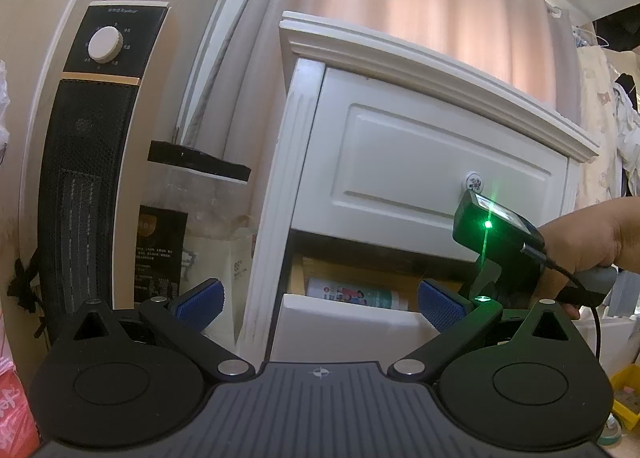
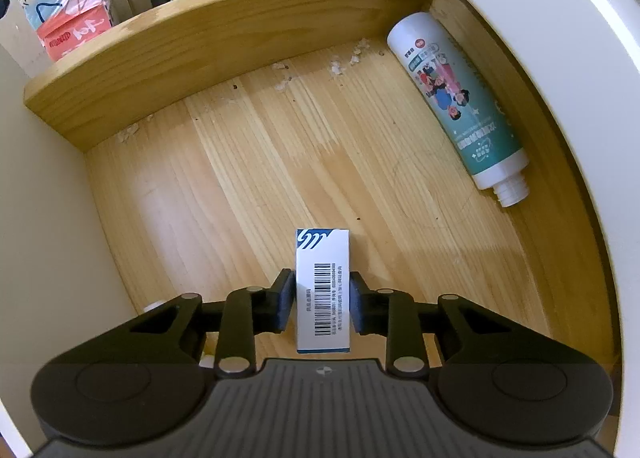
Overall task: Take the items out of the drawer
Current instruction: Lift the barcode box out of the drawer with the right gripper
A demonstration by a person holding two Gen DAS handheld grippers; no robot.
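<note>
Right claw (image 2: 322, 306) is pinching the light, crushable box (image 2: 322, 290) by its long sides inside the drawer (image 2: 224, 38); left claw (image 1: 320, 298) is hanging spread.

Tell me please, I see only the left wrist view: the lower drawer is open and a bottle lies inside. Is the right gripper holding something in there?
Observer: Yes. The right gripper is shut on a small white cardboard box with a barcode and blue corner, held between its two fingers above the pale wooden drawer floor.
Operator: Is the bottle near the box?
Observer: No, apart. The white plastic bottle with a teal printed label lies on its side along the drawer's right wall, uncapped neck pointing toward the camera.
Operator: Anything else in the drawer?
Observer: Only small white crumbs near the far wooden wall.
</note>
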